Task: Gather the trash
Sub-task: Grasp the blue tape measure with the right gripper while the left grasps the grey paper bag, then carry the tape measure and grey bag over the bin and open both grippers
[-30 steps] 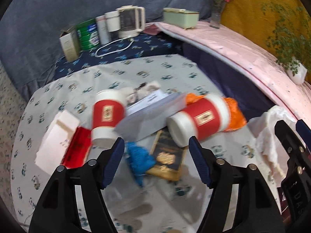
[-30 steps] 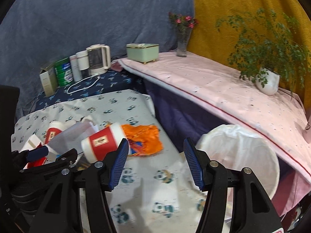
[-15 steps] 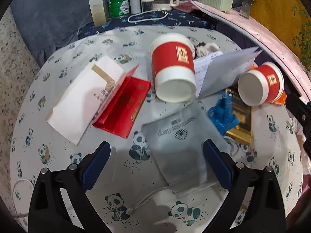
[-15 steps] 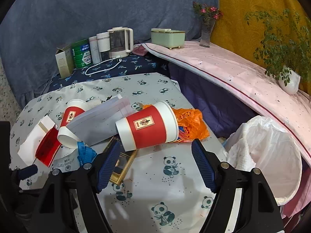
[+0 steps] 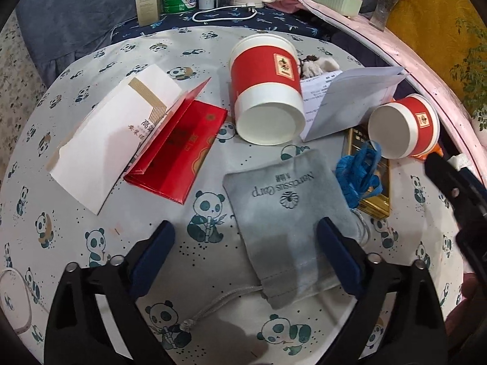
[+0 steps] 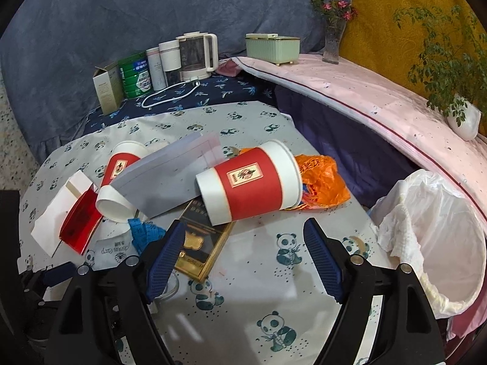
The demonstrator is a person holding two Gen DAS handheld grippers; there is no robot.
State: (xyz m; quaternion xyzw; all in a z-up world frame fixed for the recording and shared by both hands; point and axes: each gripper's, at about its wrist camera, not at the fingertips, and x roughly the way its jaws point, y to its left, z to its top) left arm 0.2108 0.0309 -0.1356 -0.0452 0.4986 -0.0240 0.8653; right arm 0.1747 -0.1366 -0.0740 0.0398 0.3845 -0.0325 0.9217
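The left claw (image 5: 245,246) points steeply down at the counter (image 5: 213,42), its jaws wide and closing. The near end of a grey pouch (image 5: 286,210) lies between them, under the right finger, not gripped. Beyond the pouch lies a red folder (image 5: 179,149) against a white box (image 5: 115,130), and a red cup (image 5: 266,91) on its side, mouth toward the camera. A blue net (image 5: 359,176) rests on a gold box (image 5: 369,194) to the right.

The right claw (image 6: 243,255) hangs over the panda cloth with its jaws wide and opening, holding nothing. Just beyond it a second cup (image 6: 249,182) lies on its side over the gold box (image 6: 201,243), with an orange bag (image 6: 322,179) behind it and a grey envelope (image 6: 170,176) to the left. A white-lined bin (image 6: 441,231) stands at the right, off the counter's edge.
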